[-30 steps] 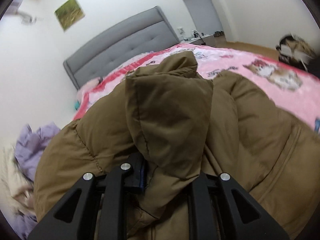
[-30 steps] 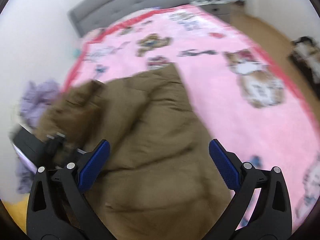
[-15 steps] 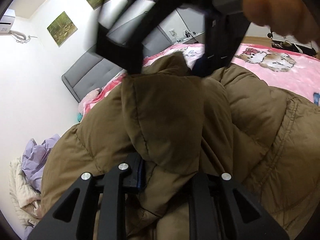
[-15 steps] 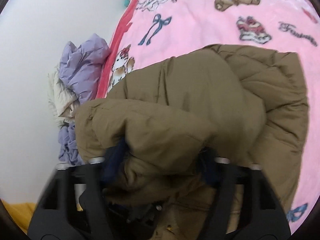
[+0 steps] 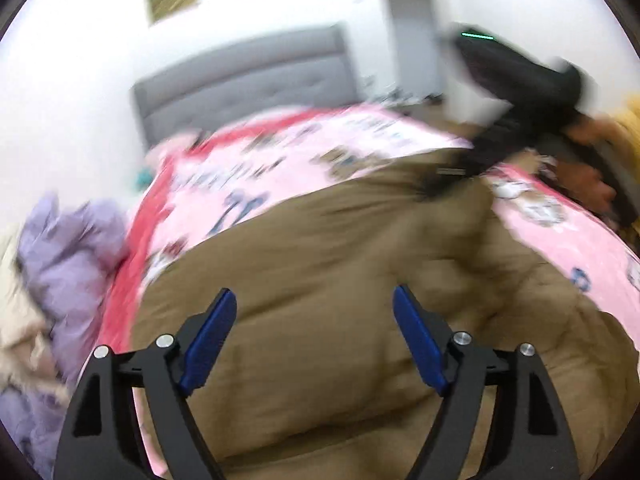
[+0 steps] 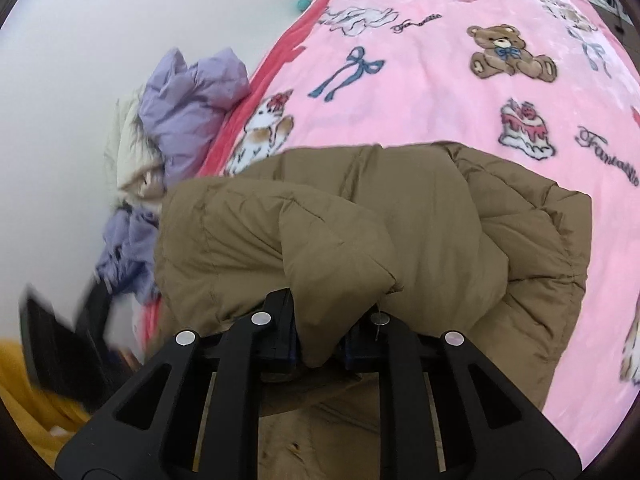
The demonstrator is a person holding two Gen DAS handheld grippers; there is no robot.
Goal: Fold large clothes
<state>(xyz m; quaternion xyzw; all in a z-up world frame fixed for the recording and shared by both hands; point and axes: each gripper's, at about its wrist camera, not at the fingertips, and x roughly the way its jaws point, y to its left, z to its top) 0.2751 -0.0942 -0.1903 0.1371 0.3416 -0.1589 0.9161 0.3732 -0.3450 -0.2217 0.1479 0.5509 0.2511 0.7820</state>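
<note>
Pinching a jacket (image 6: 400,216) fold, the closing right fingers (image 6: 320,344) sit nearest; left fingers (image 5: 312,340) spread, opening, empty above.

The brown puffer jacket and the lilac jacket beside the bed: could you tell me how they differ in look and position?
The brown puffer jacket lies on the pink blanket; the lilac jacket is heaped off the blanket's red edge, against the white wall. The brown jacket is being handled: the right gripper has a fold pinched, jaws closing. The lilac jacket is untouched. The brown one looks larger. Both are puffy and quilted.
</note>
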